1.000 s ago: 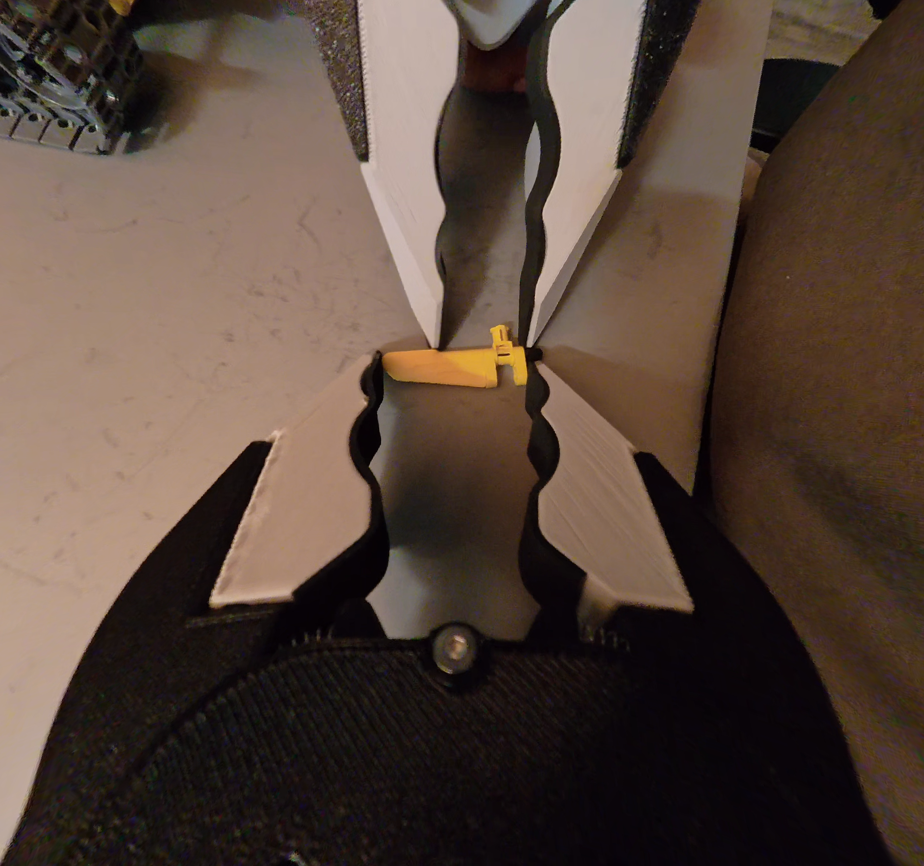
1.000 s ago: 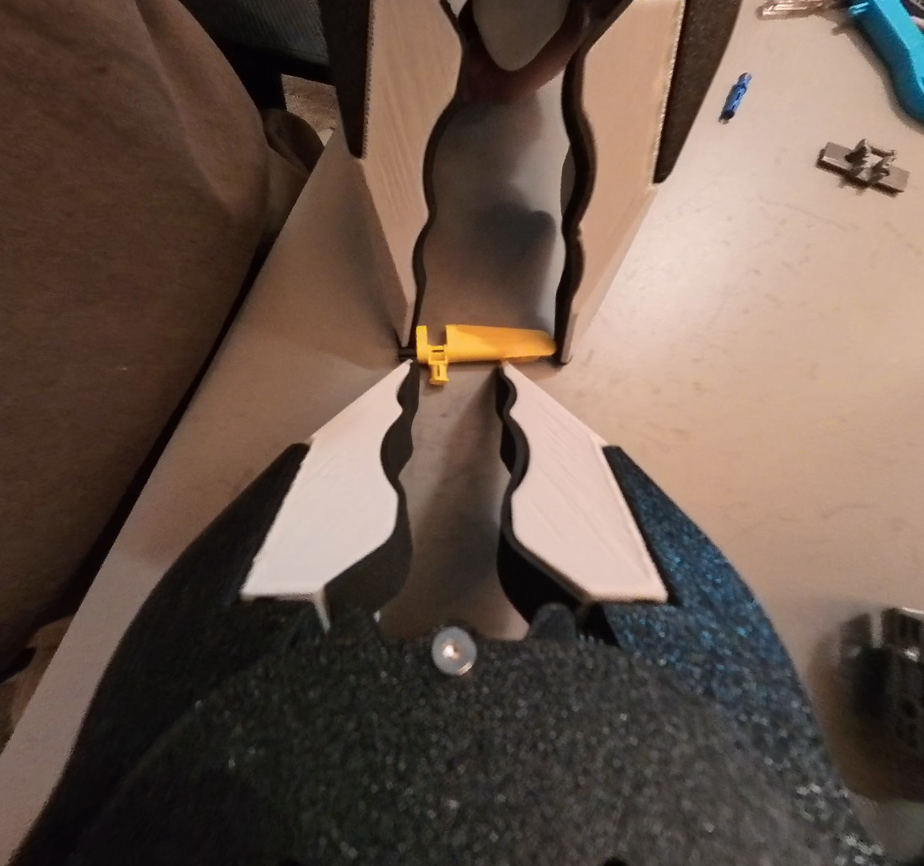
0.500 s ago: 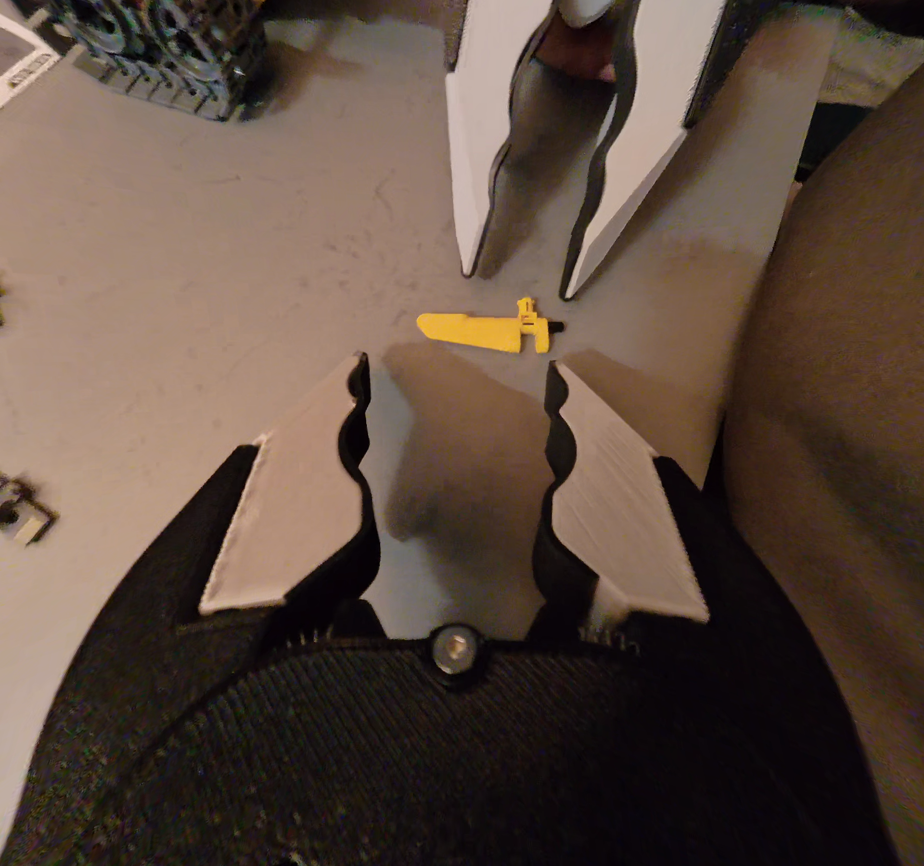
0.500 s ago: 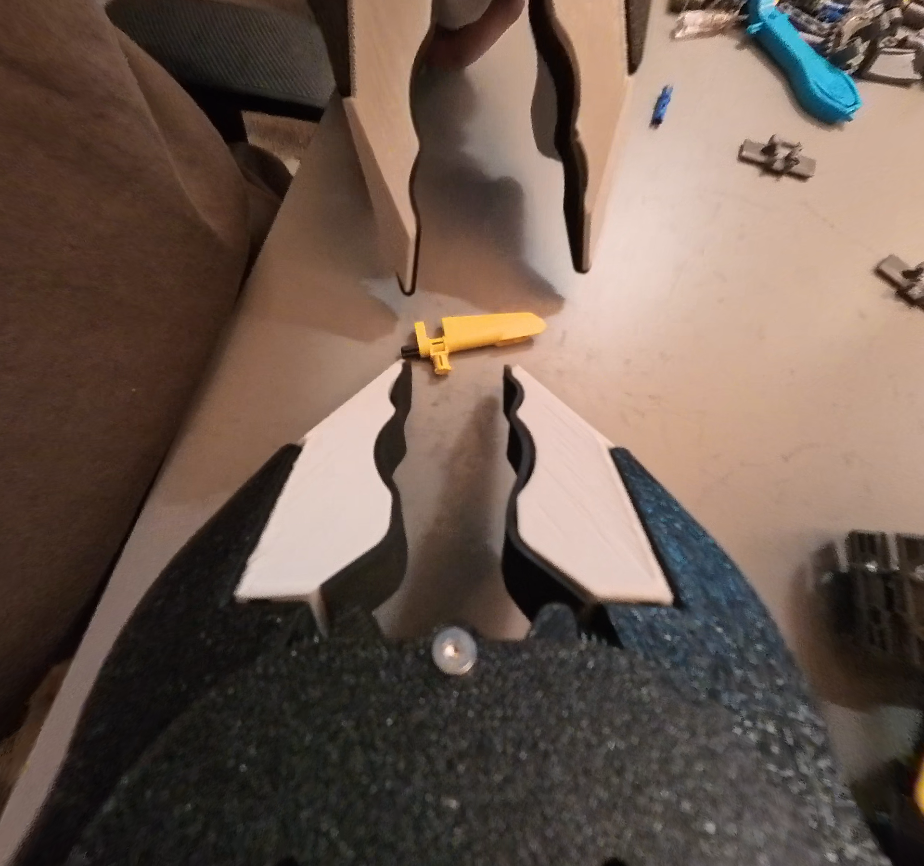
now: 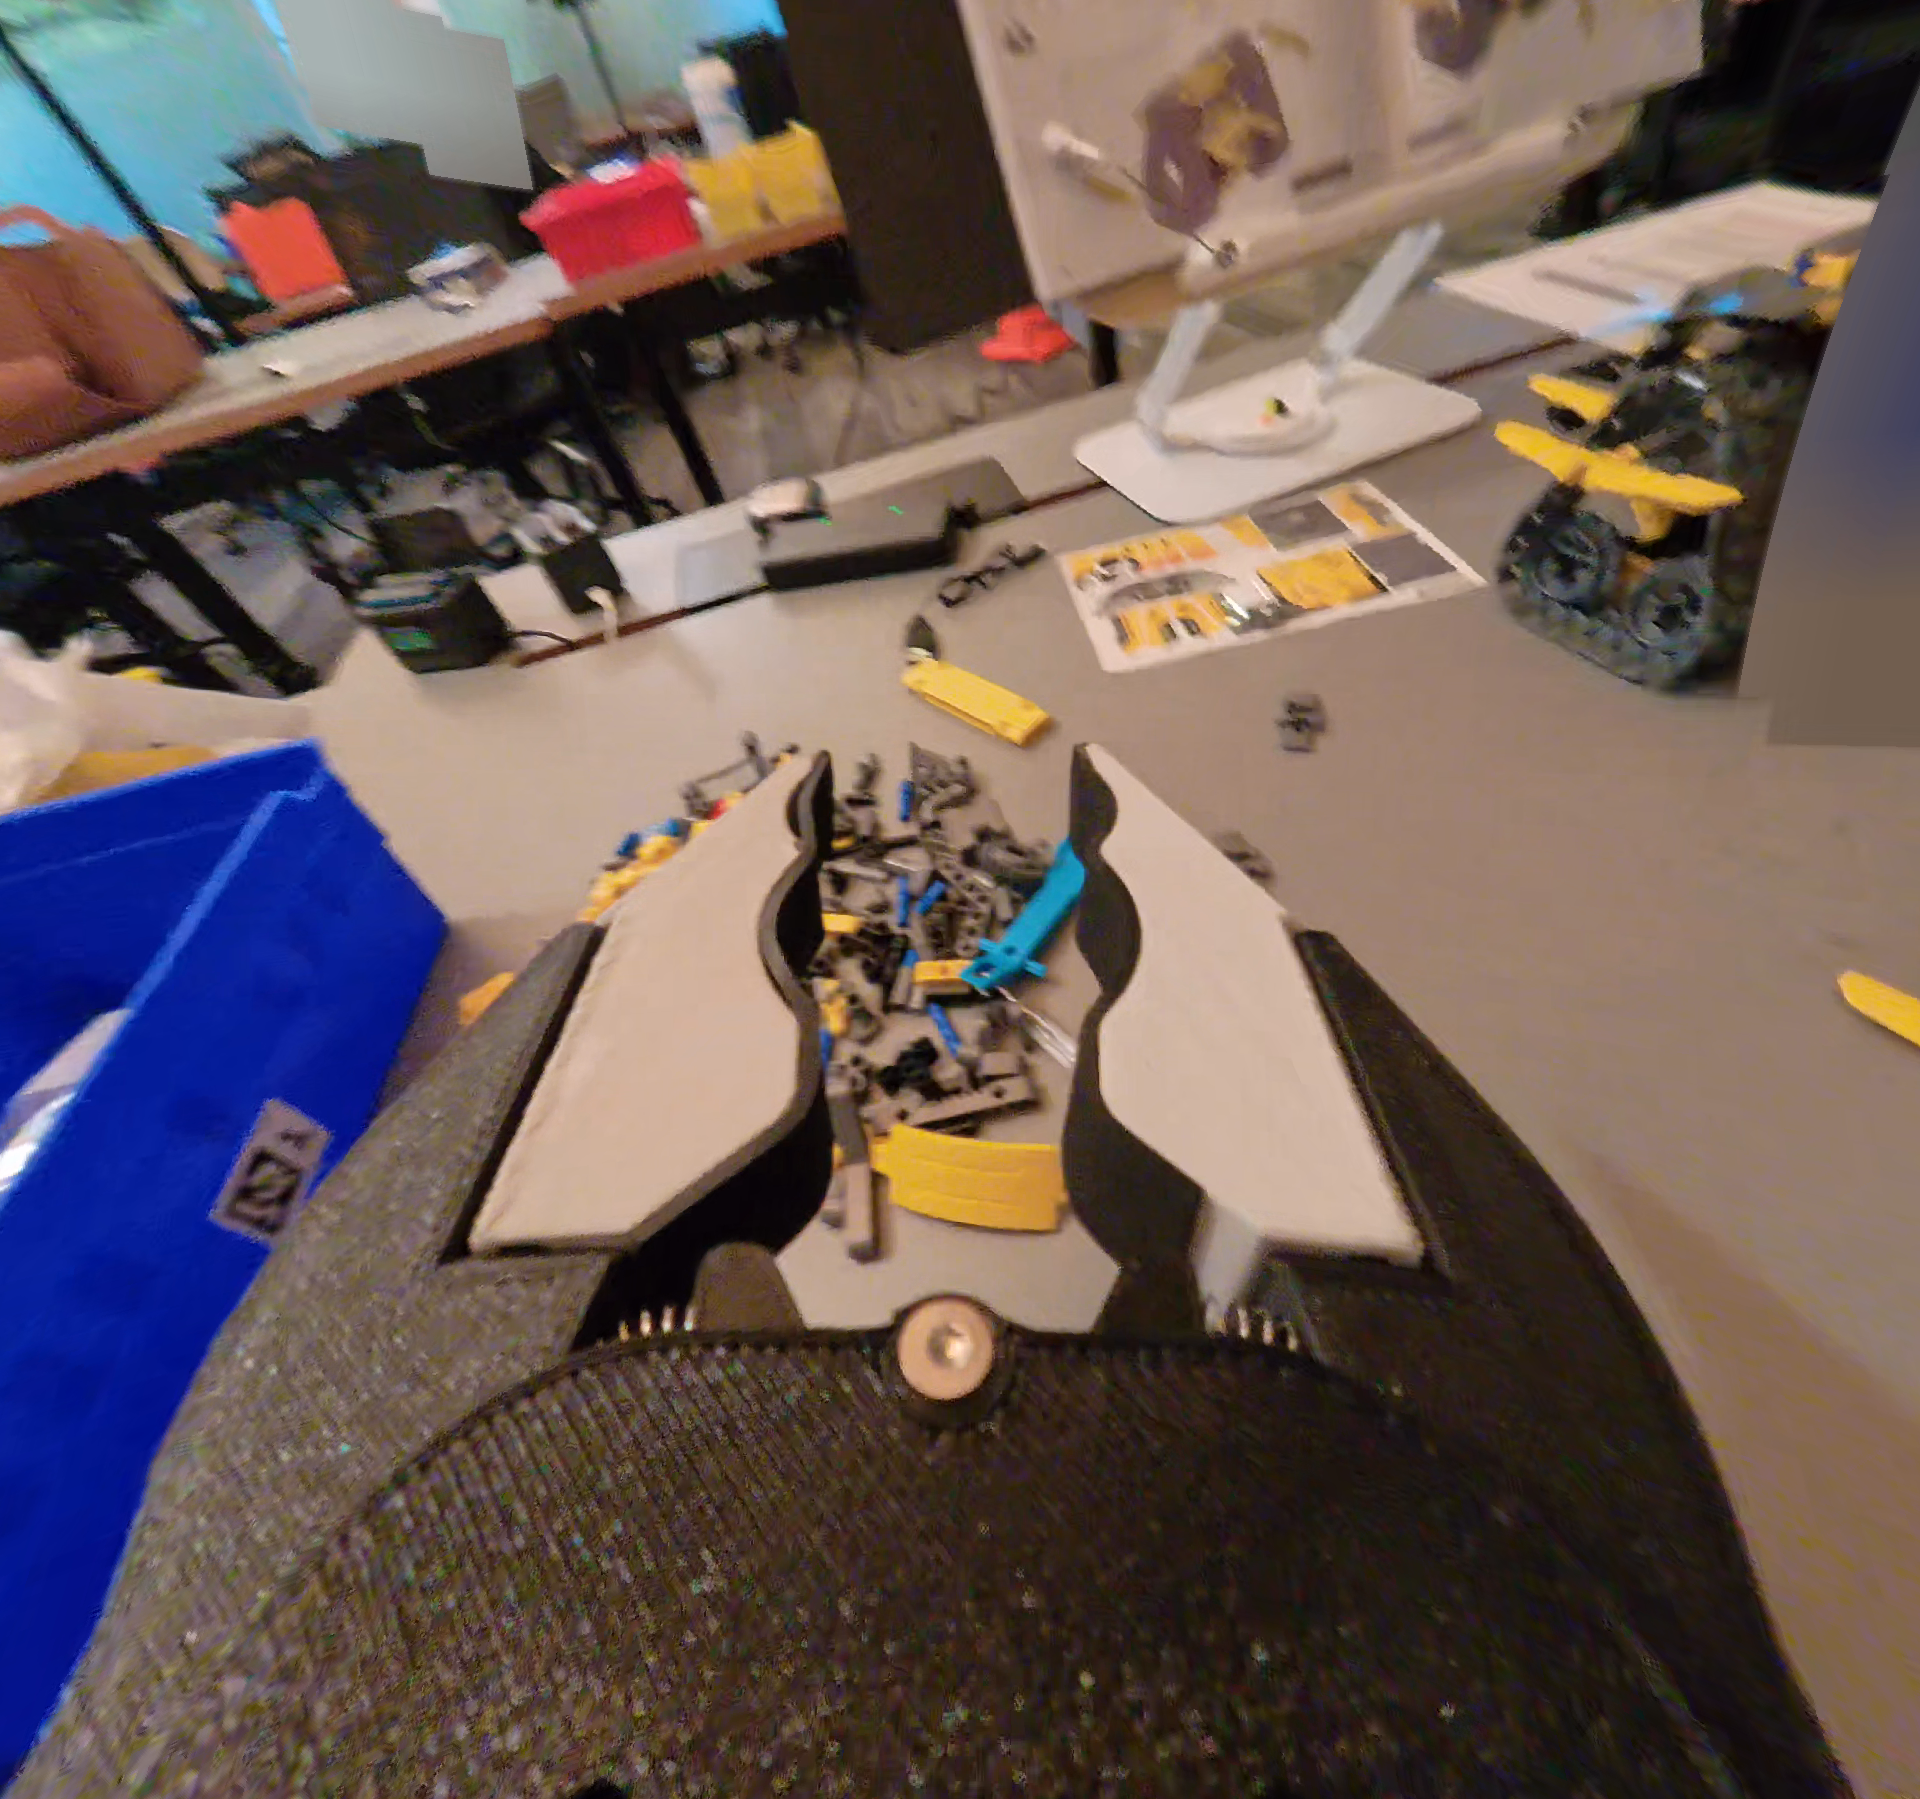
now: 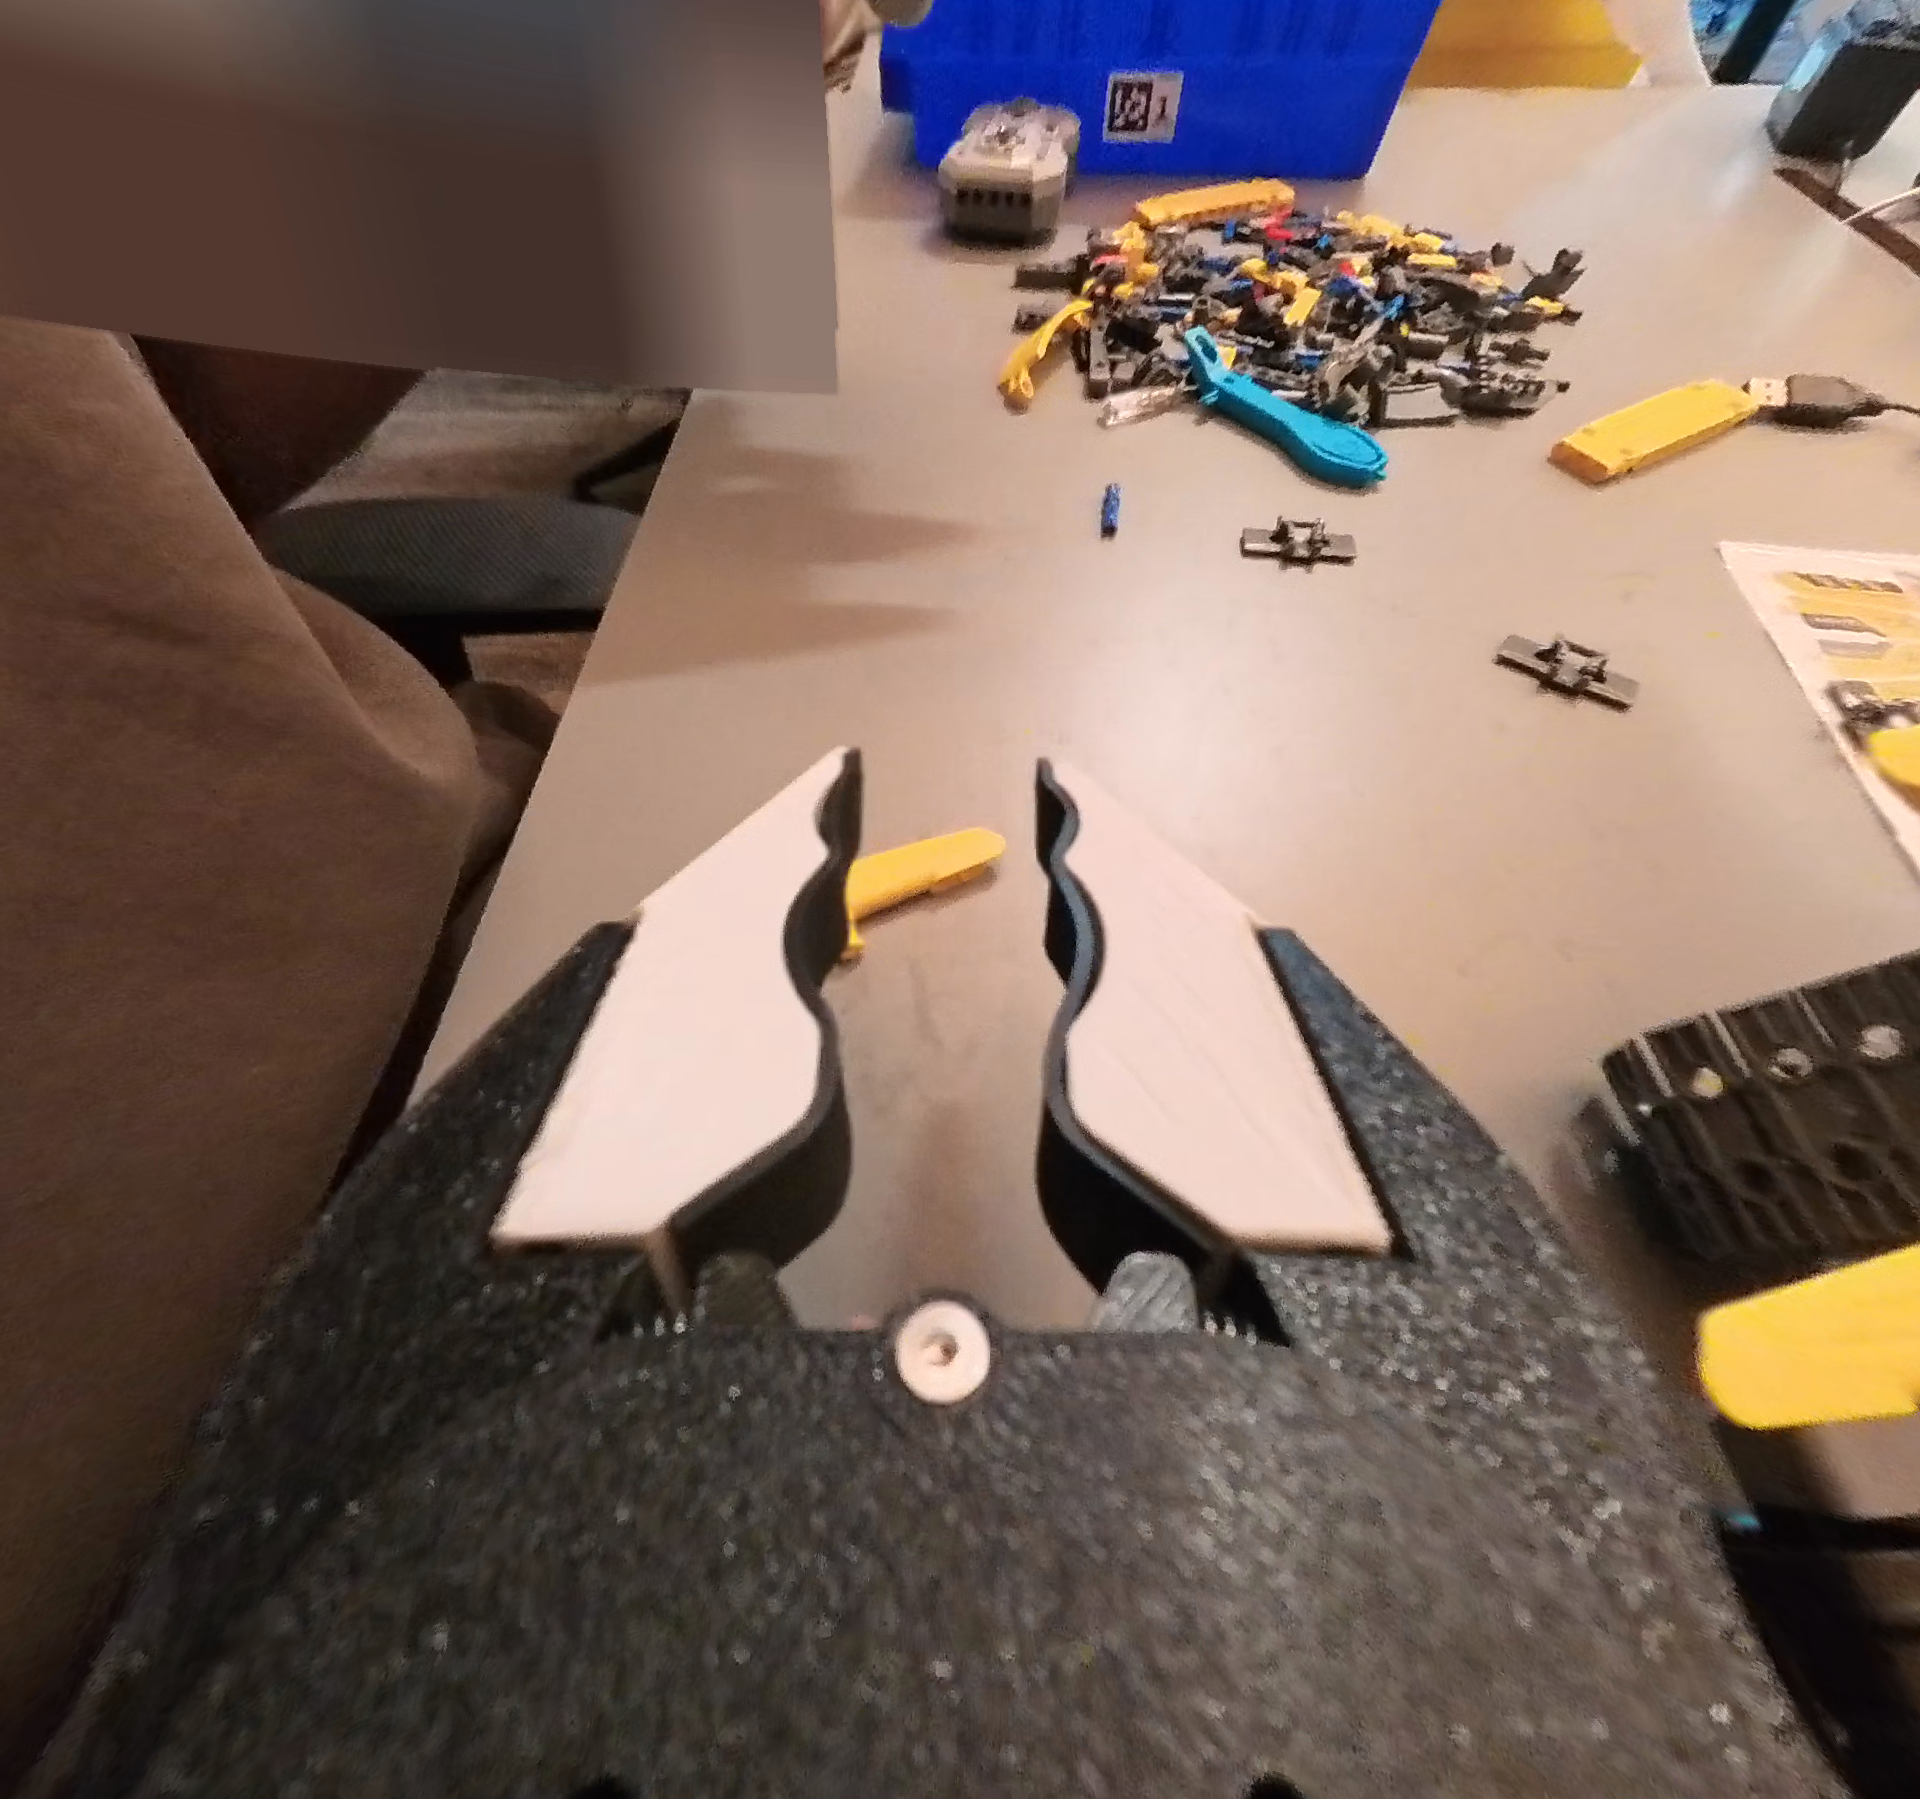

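Note:
My left gripper (image 5: 948, 762) is open and empty, held above a pile of small black, grey, blue and yellow building pieces (image 5: 925, 960) with a teal tool (image 5: 1023, 918) in it. My right gripper (image 6: 948, 767) is open and empty, just above the grey table (image 6: 1195, 762). A small yellow blade-shaped piece (image 6: 920, 861) lies on the table between and just behind its fingertips, partly hidden by the left finger (image 6: 717, 970). The same piece shows at the right edge of the left wrist view (image 5: 1881, 1006).
A blue bin (image 5: 156, 970) stands left of the pile; it also shows in the right wrist view (image 6: 1164, 14) with a grey block (image 6: 1003, 170) before it. A tracked black-and-yellow model (image 5: 1631, 544), an instruction sheet (image 5: 1262, 570) and a stand with a booklet (image 5: 1278, 419) are far right. A person's brown clothing (image 6: 208, 814) is by the table edge. Some 25 cm of space lies between my two pairs of fingers.
Both grippers let go of the yellow piece, left it on the table and pulled apart. The left gripper swung up and away towards the pile; the right one tilted up.

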Motion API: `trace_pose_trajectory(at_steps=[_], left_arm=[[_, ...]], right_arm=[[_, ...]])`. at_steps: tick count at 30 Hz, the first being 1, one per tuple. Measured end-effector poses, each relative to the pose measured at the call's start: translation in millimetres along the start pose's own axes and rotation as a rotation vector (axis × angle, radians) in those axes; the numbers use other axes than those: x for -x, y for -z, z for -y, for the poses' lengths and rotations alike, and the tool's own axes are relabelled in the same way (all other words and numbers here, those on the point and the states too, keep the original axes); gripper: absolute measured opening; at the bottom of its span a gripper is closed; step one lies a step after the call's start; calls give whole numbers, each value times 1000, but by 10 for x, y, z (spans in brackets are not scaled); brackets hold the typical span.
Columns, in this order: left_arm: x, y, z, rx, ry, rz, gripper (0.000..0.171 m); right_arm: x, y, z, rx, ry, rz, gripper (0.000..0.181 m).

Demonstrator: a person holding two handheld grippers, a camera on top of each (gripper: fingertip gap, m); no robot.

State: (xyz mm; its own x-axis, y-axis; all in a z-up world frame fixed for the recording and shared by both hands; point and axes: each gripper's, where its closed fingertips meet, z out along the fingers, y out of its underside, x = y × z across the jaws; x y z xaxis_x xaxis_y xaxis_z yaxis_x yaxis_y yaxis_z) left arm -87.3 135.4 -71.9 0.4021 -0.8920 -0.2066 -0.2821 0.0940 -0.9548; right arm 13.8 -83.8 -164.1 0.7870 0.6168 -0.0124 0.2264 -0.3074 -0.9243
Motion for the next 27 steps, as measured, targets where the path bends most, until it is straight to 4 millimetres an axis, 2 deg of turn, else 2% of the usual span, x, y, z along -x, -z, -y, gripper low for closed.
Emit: trace_pose_trajectory(at_steps=[2, 3, 6, 7, 11, 14, 17, 20, 24, 27], left_arm=[[143, 69, 19, -20, -24, 82, 29], [218, 90, -5, -10, -44, 140, 15], [448, 136, -127, 48, -111, 326, 7], [501, 155, -139, 42, -122, 364, 3], [665, 245, -161, -22, -64, 408, 0], [722, 220, -335, 36, 59, 358, 0], [793, 210, -517, 119, 167, 335, 3], [930, 254, -560, 117, 239, 350, 8], [1144, 333, -606, 148, 204, 454, 0], [1294, 383, -513, 137, 151, 560, 0]], right_arm=[[-46, -8, 16, -10, 3, -37, 25], [-63, -14, 14, -7, 12, -57, 21], [-69, -26, 20, -6, 51, -93, 0], [-47, -36, 6, 5, 63, -86, 0], [-68, -87, -48, 49, 89, -122, 0], [-112, -94, -33, 43, 88, -151, 0], [-64, -109, -87, 73, -6, -93, 0], [-23, -102, -97, 75, -50, -53, 0], [-83, -87, -95, 73, -32, -90, 0], [-122, -68, -44, 41, -20, -115, 0]])
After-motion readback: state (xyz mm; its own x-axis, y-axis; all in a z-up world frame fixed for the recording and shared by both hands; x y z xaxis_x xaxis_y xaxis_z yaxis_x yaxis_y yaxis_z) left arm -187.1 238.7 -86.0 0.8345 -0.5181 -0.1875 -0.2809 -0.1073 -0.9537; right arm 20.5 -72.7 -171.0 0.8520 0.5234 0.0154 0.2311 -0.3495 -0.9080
